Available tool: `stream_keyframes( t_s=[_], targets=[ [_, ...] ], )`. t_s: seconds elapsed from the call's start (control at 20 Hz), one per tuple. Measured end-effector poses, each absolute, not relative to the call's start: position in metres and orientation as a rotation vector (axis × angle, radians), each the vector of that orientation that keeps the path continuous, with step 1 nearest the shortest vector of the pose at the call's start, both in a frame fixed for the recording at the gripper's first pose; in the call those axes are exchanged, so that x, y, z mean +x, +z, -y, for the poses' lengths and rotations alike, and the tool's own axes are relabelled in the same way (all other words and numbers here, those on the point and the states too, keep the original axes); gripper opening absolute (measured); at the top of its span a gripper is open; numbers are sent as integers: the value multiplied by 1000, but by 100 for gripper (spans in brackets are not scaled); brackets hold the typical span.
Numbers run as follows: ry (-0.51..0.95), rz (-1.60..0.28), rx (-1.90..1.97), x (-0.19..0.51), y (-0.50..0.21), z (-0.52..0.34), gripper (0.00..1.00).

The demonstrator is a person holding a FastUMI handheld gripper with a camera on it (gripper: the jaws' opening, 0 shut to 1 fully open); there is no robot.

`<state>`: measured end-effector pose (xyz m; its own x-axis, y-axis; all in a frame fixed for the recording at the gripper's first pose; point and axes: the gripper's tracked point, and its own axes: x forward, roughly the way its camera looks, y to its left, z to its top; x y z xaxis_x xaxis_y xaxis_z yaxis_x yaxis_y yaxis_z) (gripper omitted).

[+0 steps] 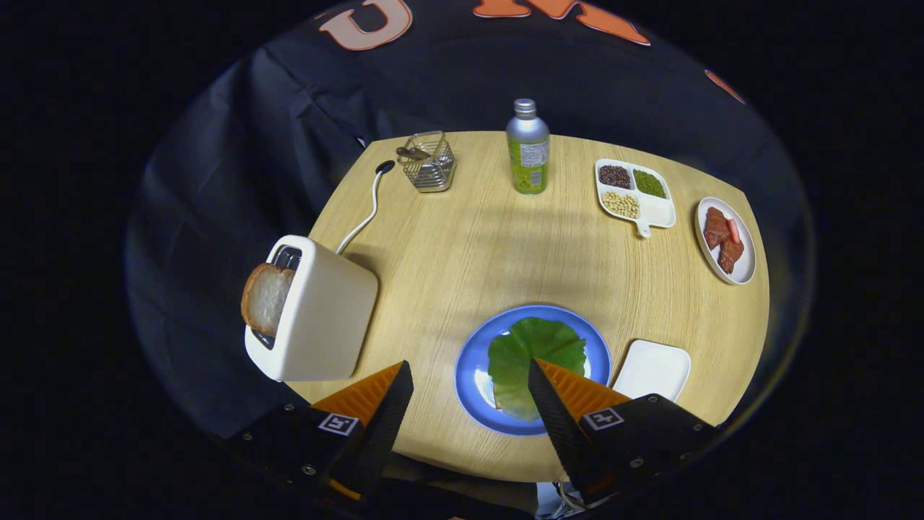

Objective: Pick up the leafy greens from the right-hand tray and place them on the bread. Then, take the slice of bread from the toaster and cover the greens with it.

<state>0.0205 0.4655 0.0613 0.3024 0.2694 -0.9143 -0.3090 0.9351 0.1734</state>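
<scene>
Two fingers of the gripper (469,375) stand wide apart with nothing between them, raised above the near edge of the round wooden table (447,245); that spread suits a tool that has let go of one thing and is free for the next.

Just ahead of the fingers, and partly behind the right one, the leafy greens (530,357) lie flat on the blue plate (473,361). A pale edge shows under the leaf at its near left side, likely the bread the greens were meant to rest on, so the first half of the task looks done. Just right of the plate sits the white tray (653,368), bare, as would fit greens taken from it.

Left of the fingers and a little beyond them stands the white toaster (314,310), with the slice of bread (266,296) rising well out of its slot, leaving plenty of crust to pinch. That slice seems the next target.

Farther back are a wire holder (427,162), a metal bottle (528,148), a divided dish of beans (635,195) and a plate of red meat (724,240), all well apart from the work.
</scene>
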Motion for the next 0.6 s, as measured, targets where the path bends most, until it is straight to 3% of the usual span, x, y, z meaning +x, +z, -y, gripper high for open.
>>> stream_keyframes(
  t_s=[0.6],
  targets=[
    [478, -1252, -31, 22, 110, -594, 97]
  ],
)
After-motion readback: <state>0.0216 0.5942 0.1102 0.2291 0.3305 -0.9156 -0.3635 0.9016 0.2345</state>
